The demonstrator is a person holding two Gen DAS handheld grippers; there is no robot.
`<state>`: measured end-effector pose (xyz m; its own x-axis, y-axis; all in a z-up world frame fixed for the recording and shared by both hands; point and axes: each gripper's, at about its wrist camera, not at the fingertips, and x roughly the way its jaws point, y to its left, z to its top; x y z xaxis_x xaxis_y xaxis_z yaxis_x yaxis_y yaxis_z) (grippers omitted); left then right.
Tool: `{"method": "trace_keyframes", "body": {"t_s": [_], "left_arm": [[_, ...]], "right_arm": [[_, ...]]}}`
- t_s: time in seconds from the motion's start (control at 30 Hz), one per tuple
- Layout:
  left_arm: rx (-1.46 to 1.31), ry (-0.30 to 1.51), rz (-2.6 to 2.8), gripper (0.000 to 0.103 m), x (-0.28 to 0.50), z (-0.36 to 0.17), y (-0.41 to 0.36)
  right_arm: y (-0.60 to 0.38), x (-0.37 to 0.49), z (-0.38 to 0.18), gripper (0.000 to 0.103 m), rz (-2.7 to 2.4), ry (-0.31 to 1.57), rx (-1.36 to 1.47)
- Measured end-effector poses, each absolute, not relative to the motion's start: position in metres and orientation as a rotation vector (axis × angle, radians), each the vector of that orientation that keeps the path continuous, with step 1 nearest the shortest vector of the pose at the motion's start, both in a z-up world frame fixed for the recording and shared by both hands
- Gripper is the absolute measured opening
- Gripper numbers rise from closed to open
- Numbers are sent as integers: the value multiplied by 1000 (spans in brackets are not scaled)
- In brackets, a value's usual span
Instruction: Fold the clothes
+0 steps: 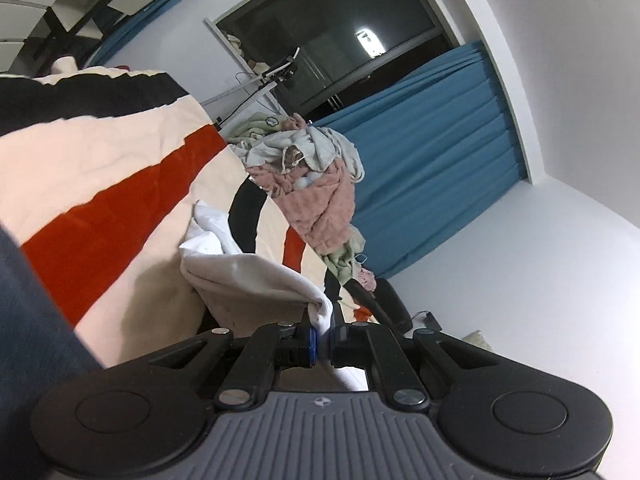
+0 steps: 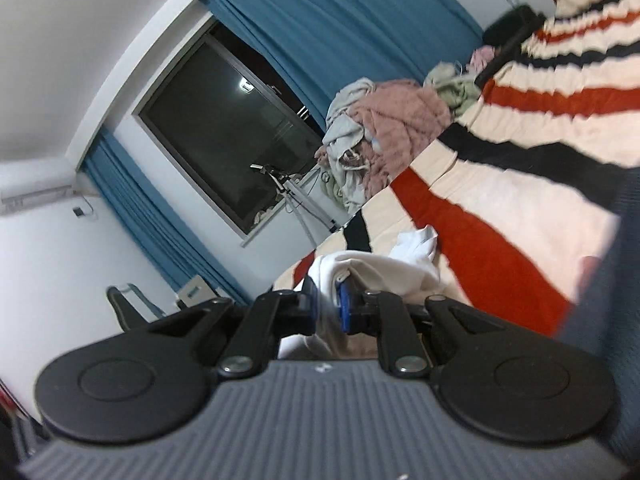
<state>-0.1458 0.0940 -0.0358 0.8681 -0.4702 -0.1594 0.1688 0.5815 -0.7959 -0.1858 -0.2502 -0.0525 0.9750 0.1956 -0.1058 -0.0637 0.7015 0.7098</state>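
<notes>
Two grippers, one white garment between them: the left gripper is clenched on a bunched corner, the right gripper is pinching another edge, and the cloth hangs just over the striped bedspread. It looks light, soft and floppy, likely to sag and slip wherever it isn't pinched, so corners or a seam are the places to hold. It's plain white to cream, creased, with loose folds trailing toward the laundry pile at the bed's far end.
</notes>
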Motion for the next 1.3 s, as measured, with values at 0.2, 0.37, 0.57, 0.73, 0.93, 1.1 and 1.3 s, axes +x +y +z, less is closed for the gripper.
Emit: {"method": "trace_keyframes", "body": {"t_s": [0.2,0.37,0.57,0.73,0.93,1.1,1.3], "left_arm": [[-883,389,-370,7,-110,-18,90],[-825,450,-281,8,-17,12,77],[-561,508,-229,8,102,-18,42],[-632,550,-232,8,135,-64,49],[-581,493,-255,8,166,-54,47],[-459,496,-264,36,177,-53,34],[-313,499,-275,81,190,-52,19]], "right_arm": [[-255,-146,-33,15,129,202,775],[-263,-55,-4,15,120,278,811],[-257,68,-37,15,15,384,662],[-275,100,-102,15,8,472,766],[-275,122,-96,16,35,433,754],[-269,151,-85,60,22,483,598],[-257,145,-76,90,164,401,496]]}}
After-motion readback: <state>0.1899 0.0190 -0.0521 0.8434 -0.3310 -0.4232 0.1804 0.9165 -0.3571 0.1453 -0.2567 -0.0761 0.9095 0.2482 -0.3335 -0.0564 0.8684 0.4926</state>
